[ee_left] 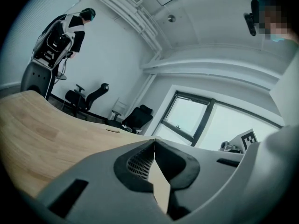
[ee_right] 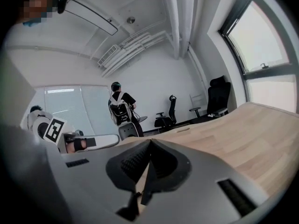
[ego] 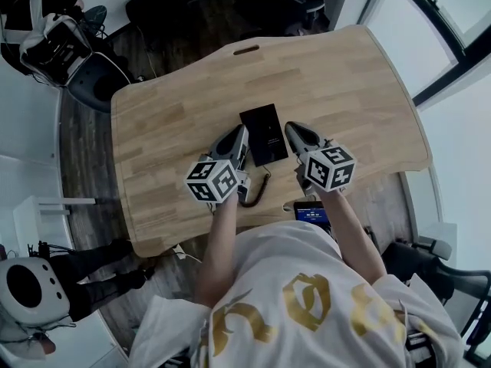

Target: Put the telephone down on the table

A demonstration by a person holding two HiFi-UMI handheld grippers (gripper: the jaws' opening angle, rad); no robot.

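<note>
The black telephone (ego: 264,134) lies flat on the wooden table (ego: 176,106), near its front edge. Its coiled cord (ego: 259,190) trails back toward me. My left gripper (ego: 242,129) hovers just left of the telephone, and my right gripper (ego: 290,126) just right of it. Neither one holds the telephone. In the left gripper view the left gripper (ee_left: 154,141) has its jaws shut together with nothing between them. The right gripper (ee_right: 150,141) looks the same in the right gripper view. Both point across the table top, a little downward.
A lit blue screen (ego: 311,211) shows at my chest below the right gripper. The table has a handle slot (ego: 246,50) near its far edge. Office chairs (ego: 157,2) stand beyond the table. A person (ee_right: 119,104) stands by equipment, and a window (ee_left: 196,120) lies past the table.
</note>
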